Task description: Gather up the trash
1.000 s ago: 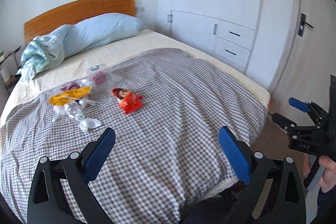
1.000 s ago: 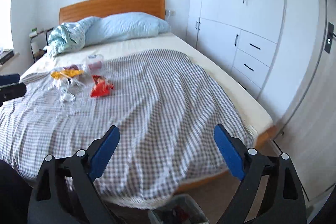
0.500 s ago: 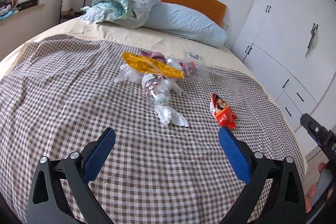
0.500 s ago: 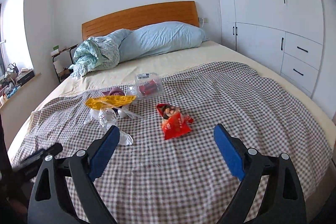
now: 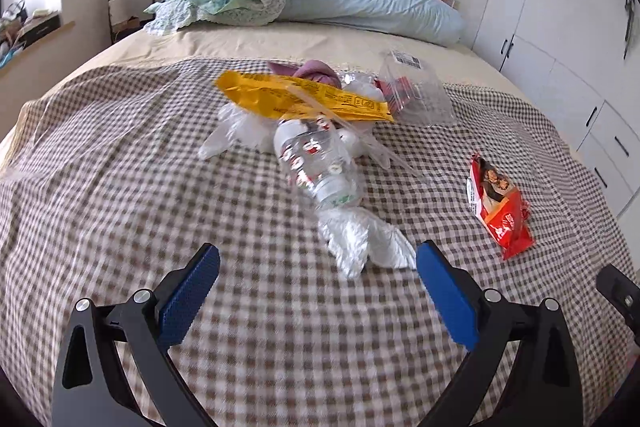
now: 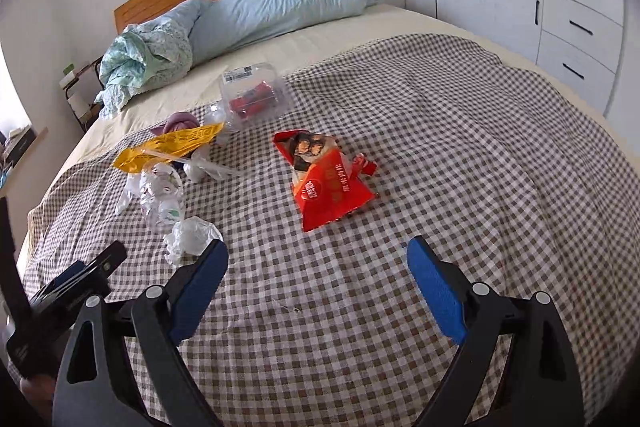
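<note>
On the bed: a checked cover carries all the trash; nothing collected yet, by my judgement.
Pillow: at the headboard, well apart from the trash, not part of the work.
Box: clear plastic, red contents, farthest piece, near the cover's upper edge.
Yellow wrapper: lies across the top of the heap, over the bottle's far end.
Red packet: alone on the cover, apart from the heap, straight ahead of the right tongs.
Bottle: clear, crushed, in the heap, neck end towards the left tongs.
Tissue: crumpled, touching the bottle's near end, nearest piece to the left tongs.
Left tongs: wide, holding nothing, low over the cover, tissue just ahead and slightly right of centre.
Right tongs: wide, holding nothing, red packet ahead between the fingers' line, not yet reached.
Step in hand: approach for a first pick, as judged.
Method advised: centre each piece between the pads before closing; pinch the packet across its flat body, and avoid snagging the cover.
</note>
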Demonstrator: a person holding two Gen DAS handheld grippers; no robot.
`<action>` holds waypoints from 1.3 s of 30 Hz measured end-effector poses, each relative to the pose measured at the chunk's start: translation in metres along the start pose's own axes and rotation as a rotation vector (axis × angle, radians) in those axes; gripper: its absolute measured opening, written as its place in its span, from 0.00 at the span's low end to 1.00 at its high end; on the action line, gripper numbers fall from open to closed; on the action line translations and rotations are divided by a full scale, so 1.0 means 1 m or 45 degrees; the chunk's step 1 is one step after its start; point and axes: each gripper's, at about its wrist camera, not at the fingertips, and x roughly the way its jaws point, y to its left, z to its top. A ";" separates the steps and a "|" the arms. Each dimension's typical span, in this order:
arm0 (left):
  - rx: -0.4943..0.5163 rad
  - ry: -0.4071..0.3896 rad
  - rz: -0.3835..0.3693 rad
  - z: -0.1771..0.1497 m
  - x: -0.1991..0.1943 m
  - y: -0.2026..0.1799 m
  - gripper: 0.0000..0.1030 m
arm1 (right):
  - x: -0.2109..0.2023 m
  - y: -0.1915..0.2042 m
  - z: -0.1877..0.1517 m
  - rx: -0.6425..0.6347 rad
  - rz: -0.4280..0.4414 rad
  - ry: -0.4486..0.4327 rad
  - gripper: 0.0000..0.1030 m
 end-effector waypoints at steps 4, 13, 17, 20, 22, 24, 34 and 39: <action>0.000 0.166 0.168 0.033 0.076 -0.023 0.93 | 0.010 -0.003 -0.003 0.035 0.045 0.054 0.85; 0.014 0.198 0.088 0.025 0.035 -0.008 0.56 | 0.015 -0.006 -0.001 0.078 0.095 0.099 0.85; 0.071 0.124 0.013 0.015 -0.042 0.002 0.56 | 0.007 0.000 -0.002 0.056 0.088 0.078 0.85; 0.027 0.038 -0.083 0.008 -0.096 0.017 0.56 | 0.004 0.007 -0.005 0.033 0.083 0.076 0.85; -0.001 -0.014 -0.109 0.001 -0.112 0.030 0.28 | 0.005 0.011 -0.007 0.013 0.078 0.082 0.85; -0.070 0.001 -0.122 -0.006 -0.109 0.044 0.01 | 0.005 0.017 -0.011 -0.022 0.071 0.087 0.85; -0.068 0.227 -0.210 -0.031 -0.071 0.045 0.78 | 0.020 0.048 -0.030 -0.162 0.231 0.197 0.85; -0.317 0.211 -0.104 -0.026 -0.070 0.087 0.78 | 0.054 0.068 -0.058 -0.116 0.464 0.480 0.85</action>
